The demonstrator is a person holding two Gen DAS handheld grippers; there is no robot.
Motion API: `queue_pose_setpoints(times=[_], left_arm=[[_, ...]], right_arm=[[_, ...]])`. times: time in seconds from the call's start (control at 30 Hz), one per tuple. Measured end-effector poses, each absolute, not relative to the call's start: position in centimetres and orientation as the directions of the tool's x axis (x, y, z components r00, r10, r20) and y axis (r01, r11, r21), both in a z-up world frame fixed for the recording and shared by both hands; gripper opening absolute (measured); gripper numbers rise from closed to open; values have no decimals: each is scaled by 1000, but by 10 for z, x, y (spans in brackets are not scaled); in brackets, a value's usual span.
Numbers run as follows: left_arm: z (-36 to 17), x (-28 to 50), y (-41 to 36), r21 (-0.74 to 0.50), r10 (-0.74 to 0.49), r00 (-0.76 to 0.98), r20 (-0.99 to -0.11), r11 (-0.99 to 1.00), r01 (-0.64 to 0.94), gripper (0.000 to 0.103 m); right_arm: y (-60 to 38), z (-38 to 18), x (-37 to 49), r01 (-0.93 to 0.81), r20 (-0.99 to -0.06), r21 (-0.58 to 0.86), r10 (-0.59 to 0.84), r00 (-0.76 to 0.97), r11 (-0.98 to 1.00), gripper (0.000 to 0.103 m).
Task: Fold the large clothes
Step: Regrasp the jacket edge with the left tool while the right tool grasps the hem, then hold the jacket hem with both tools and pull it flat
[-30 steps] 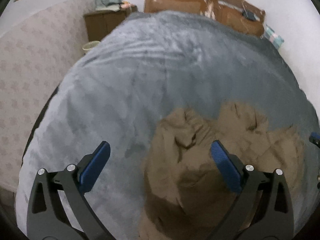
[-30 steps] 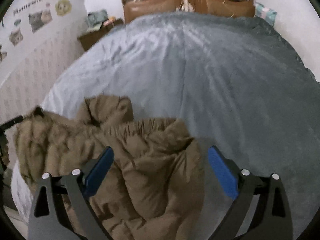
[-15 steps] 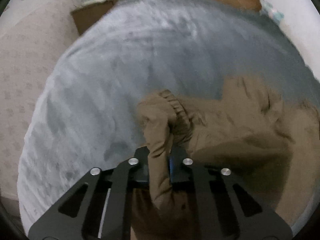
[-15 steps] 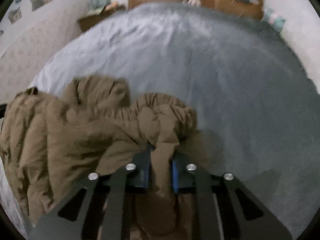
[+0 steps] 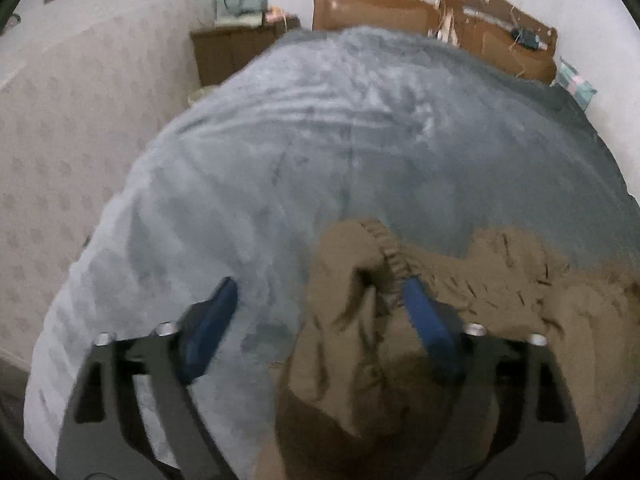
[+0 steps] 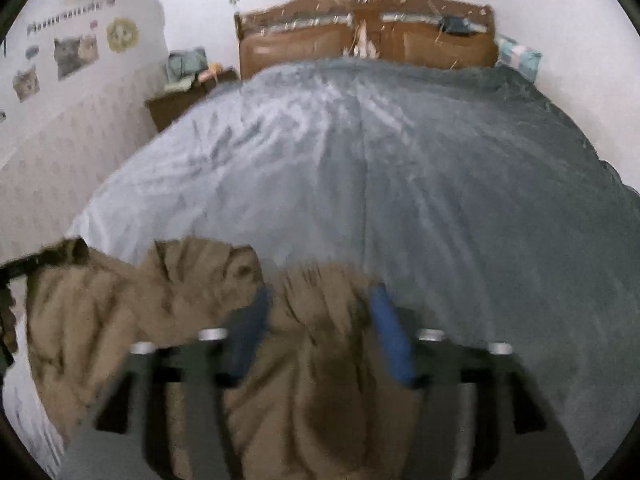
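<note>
With my left gripper (image 5: 316, 316) and right gripper (image 6: 320, 324) both spread over the crumpled brown jacket (image 5: 460, 320) on the bed (image 5: 320, 160) — gripping nothing — I should pinch matching near edges before spreading it flat.

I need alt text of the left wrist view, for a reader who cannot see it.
The open left gripper, with blue fingers, hovers over a crumpled brown jacket on a grey blanket that covers a bed. Behind are a wooden headboard and a dark nightstand.
</note>
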State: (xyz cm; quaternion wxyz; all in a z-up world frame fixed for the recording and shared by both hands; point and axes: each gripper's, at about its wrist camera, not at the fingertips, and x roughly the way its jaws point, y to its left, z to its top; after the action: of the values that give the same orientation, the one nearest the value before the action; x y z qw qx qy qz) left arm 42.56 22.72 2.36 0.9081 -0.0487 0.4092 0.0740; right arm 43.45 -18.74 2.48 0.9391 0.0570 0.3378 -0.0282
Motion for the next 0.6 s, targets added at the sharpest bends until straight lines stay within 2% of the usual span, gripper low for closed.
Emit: queue_pose_setpoints(times=[0.17, 0.23, 0.33, 0.37, 0.4, 0.5, 0.6], left_arm=[[47, 388, 208, -12, 67, 703, -708, 994, -107, 83], [44, 370, 188, -3, 41, 696, -717, 998, -61, 61], [25, 363, 164, 27, 47, 655, -754, 999, -40, 40], [15, 366, 159, 38, 52, 632, -774, 999, -36, 37], [5, 372, 159, 40, 54, 607, -793, 999, -37, 32], [-17, 391, 170, -11, 18, 528, -849, 999, -52, 30], [-34, 410, 169, 5, 28, 475, -879, 999, -50, 30]], right_arm=[[-165, 39, 399, 86, -609, 99, -8, 793, 991, 63], [-152, 28, 388, 92, -628, 118, 3, 778, 989, 63], [-133, 1, 383, 99, -670, 112, 1, 742, 989, 62], [-125, -12, 385, 100, -695, 92, -8, 719, 991, 60], [-121, -21, 388, 98, -714, 80, -12, 700, 992, 54], [-115, -46, 399, 103, -761, 13, -57, 646, 995, 50], [-117, -55, 412, 109, -785, -10, -75, 615, 994, 46]])
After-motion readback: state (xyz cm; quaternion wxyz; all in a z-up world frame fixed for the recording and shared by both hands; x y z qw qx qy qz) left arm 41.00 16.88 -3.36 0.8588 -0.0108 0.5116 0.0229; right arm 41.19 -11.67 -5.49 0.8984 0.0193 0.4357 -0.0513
